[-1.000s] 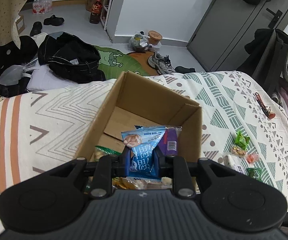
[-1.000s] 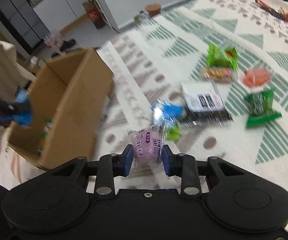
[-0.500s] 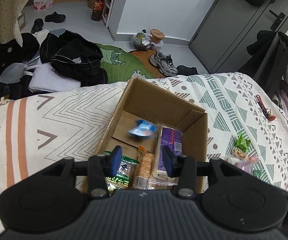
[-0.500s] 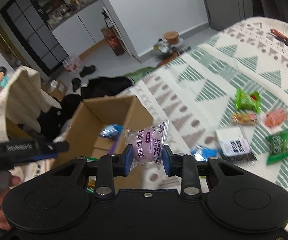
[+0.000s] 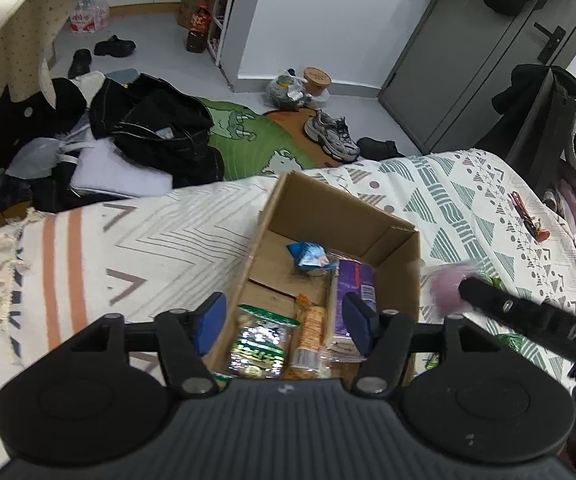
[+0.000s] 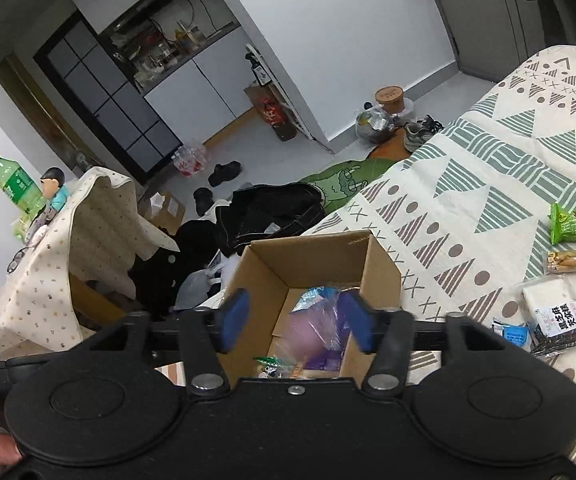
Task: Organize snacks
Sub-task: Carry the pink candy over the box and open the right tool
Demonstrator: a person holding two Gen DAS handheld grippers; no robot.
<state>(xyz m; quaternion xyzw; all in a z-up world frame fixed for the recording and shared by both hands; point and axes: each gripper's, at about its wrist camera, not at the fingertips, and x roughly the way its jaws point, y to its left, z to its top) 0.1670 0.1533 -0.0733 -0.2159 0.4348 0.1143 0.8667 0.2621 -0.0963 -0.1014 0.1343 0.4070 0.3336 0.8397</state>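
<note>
- Patterned bed point(image 5: 135, 232) is carrying the cardboard box point(image 6: 382, 268) right under both claws.
- Left claw point(image 5: 283, 322) and right claw point(image 6: 298, 320) are both hanging released; a blurred pink snack point(image 6: 308, 332) is sitting between the right one's pads.

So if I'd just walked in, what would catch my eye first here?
Probably the open cardboard box on the patterned bed, with snack packets lying inside. Right above it a blurred pink packet hangs between the spread fingers of the right claw. More bright wrappers, like the green packet, lie scattered on the blanket to the right.
</note>
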